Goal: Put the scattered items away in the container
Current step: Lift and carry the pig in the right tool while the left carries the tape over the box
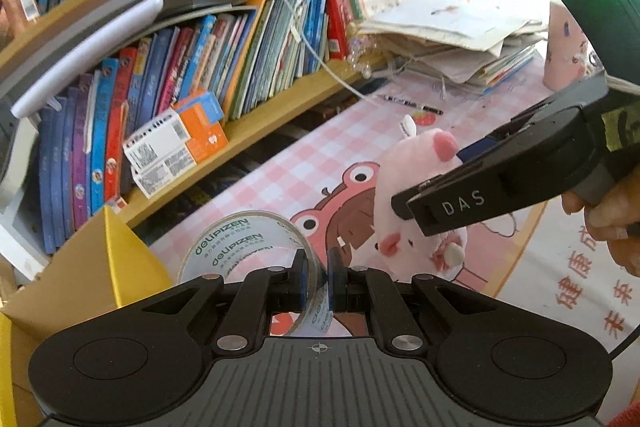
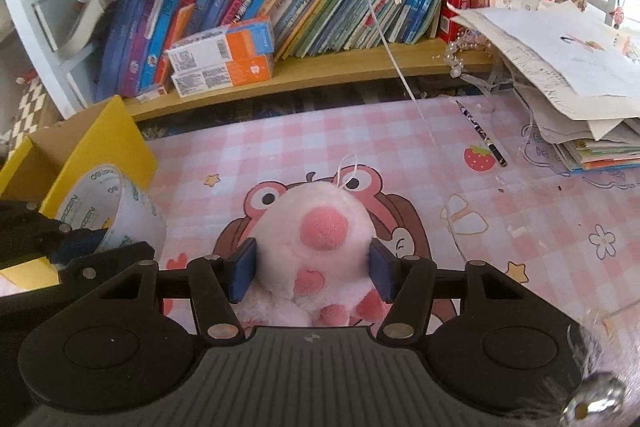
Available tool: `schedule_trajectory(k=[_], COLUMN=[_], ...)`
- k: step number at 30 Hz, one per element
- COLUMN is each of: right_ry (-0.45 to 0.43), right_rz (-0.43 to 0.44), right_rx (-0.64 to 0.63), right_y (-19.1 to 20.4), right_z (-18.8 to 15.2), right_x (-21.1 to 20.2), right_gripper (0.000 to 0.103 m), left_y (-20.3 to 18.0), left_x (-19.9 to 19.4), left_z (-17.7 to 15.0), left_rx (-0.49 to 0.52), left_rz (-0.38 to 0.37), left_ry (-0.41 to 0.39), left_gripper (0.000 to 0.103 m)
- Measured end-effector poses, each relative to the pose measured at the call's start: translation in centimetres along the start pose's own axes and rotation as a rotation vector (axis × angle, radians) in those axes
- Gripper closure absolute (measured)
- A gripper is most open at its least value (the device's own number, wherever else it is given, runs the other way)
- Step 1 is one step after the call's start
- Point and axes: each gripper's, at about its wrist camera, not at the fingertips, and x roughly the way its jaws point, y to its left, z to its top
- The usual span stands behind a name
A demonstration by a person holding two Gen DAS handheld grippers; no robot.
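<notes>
My left gripper (image 1: 318, 277) is shut on the wall of a clear tape roll (image 1: 240, 247) with green lettering, held near the yellow cardboard box (image 1: 124, 259) on the left. In the right wrist view the tape roll (image 2: 108, 211) and the left gripper's fingers (image 2: 80, 239) hang beside the yellow box (image 2: 100, 147). My right gripper (image 2: 312, 269) is shut on a pink plush pig (image 2: 316, 227), its blue pads pressing both sides. In the left wrist view the plush pig (image 1: 412, 195) hangs under the right gripper's fingers (image 1: 460, 203).
A pink checked mat (image 2: 400, 147) with cartoon prints covers the desk. A pencil (image 2: 480, 135) lies at the back right. Stacked papers and books (image 2: 572, 87) sit on the right. A shelf of books (image 2: 300, 3) with orange boxes (image 2: 224, 63) runs behind. A white cord (image 2: 380, 19) hangs down.
</notes>
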Motion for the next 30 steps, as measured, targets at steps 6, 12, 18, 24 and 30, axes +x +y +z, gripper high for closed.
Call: schedule_trajectory(k=[6, 12, 18, 24, 30], right_ry=[-0.023, -0.038, -0.054, -0.069, -0.083], right_rz=[0.002, 0.002, -0.002, -0.008, -0.011], right_rx=[-0.002, -0.007, -0.013, -0.019, -0.03], right_y=[0.7, 1.6, 2.7, 3.8, 5.4], right_z=[-0.8, -1.7, -2.5, -3.2, -3.6], right_x=[-2.4, -4.4, -6.1, -7.4, -8.5], right_gripper=[0.047, 0.047, 0.047, 0.047, 0.047], left_y=[-0.3, -0.6, -0.5, -0.1, 0.6], left_x=[-2.1, -4.1, -5.9, -7.3, -8.9], left_z=[0.0, -0.4, -1.0, -1.7, -2.6], left_rx=[0.005, 0.005, -0.009, -0.009, -0.012], left_rz=[0.003, 0.006, 0.004, -0.001, -0.001], left_ry=[-0.032, -0.058, -0.083, -0.101, -0.119], left_gripper=[0.095, 0.095, 0.095, 0.095, 0.095])
